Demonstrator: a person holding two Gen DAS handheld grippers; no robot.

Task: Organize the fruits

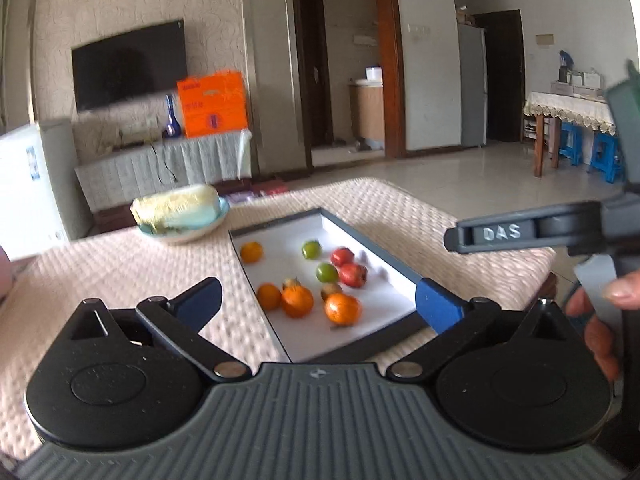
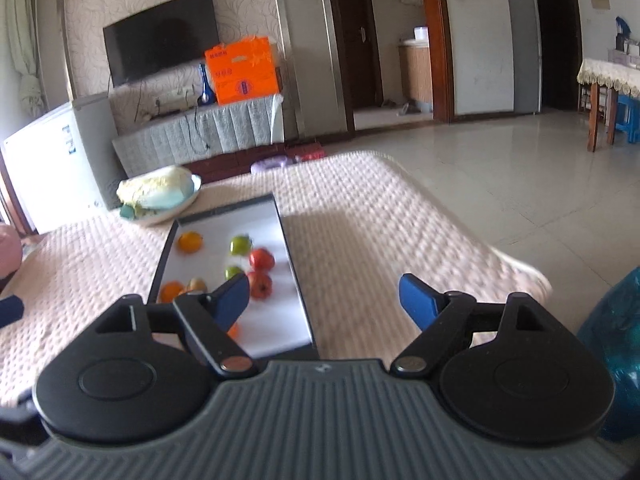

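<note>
**Fruits loose in the tray, both grippers spread**

Fruits lie scattered in a shallow white tray [image 1: 280,272] with a dark rim, set on the quilted table cover [image 1: 100,280]. Left gripper [image 1: 320,300] hovers low over the tray's near end, blue fingers [image 1: 438,304] spread wide, nothing between them. Straight ahead of it: three orange fruits [image 1: 297,301] nearest, a small brownish one [image 1: 330,290] among them, then two green [image 1: 327,272] and two red [image 1: 353,275], one more orange [image 1: 251,251] at the far corner. Right gripper [image 2: 324,300] also spread and empty, over bare cover just right of the tray; its left finger overlaps the tray in its own view. Beyond the tray's far-left corner, a bowl [image 1: 188,234] holding a cabbage [image 1: 176,208].
</note>
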